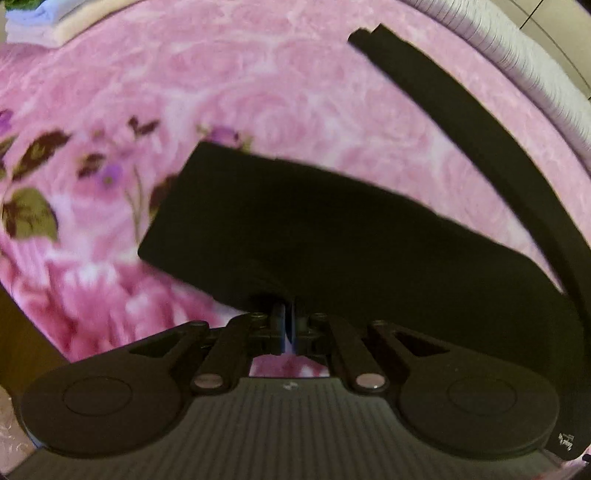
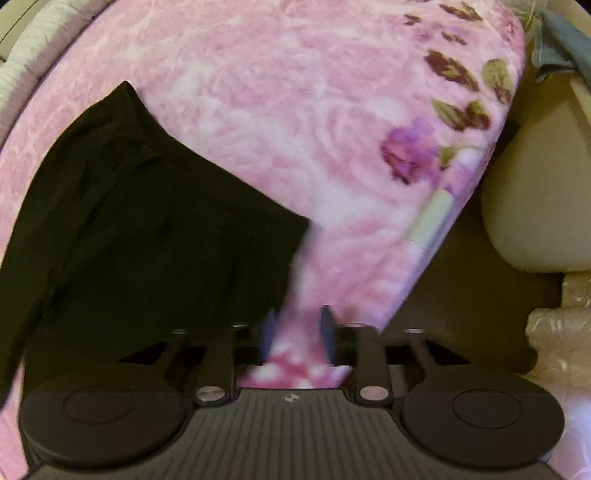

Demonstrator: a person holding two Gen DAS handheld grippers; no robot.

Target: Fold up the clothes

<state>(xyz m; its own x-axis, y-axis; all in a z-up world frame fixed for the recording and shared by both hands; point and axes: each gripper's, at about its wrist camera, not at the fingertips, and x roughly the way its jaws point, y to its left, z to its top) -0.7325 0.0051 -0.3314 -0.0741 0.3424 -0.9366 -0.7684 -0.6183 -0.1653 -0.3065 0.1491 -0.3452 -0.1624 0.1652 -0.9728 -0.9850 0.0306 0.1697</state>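
Note:
A black garment (image 1: 295, 229) lies on a pink flowered blanket (image 1: 258, 92). One part of it is raised as a flat flap in front of my left gripper (image 1: 286, 325). That gripper's fingers are pressed together on the flap's near edge. A long black strip (image 1: 480, 129) of the same cloth curves away to the upper right. In the right wrist view the black garment (image 2: 147, 240) spreads to the left. My right gripper (image 2: 299, 328) stands open just off the garment's right corner, with only the pink blanket (image 2: 295, 110) between its fingers.
A stack of folded pale clothes (image 1: 33, 22) sits at the blanket's far left corner. A ribbed grey-white edge (image 1: 535, 55) borders the blanket on the right. Beyond the blanket's right side are a cream cushion-like shape (image 2: 535, 203), a grey-blue cloth (image 2: 561, 48) and dark floor (image 2: 461, 295).

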